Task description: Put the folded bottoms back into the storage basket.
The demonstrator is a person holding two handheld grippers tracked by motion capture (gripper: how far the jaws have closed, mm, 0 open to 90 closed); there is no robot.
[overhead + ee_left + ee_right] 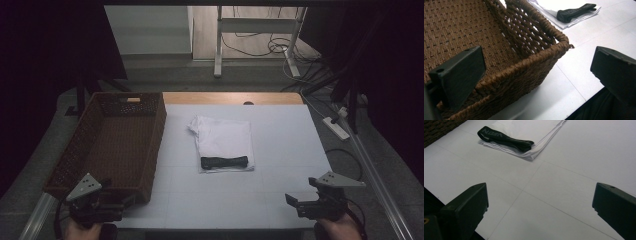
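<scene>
You've got one wicker basket on the table, one folded white garment, one black band lying on it. Two grippers: left gripper, right gripper, two jaws each, spread wide. One power strip on the floor.

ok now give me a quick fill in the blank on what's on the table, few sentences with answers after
1. The folded white shirt lies on the table to the right of the brown woven ____.
2. A black ____ lies across the near end of the shirt.
3. The jaws of the left gripper and the right gripper both stand ____.
4. Inside, the basket is ____.

Missing words: basket; band; open; empty
</scene>
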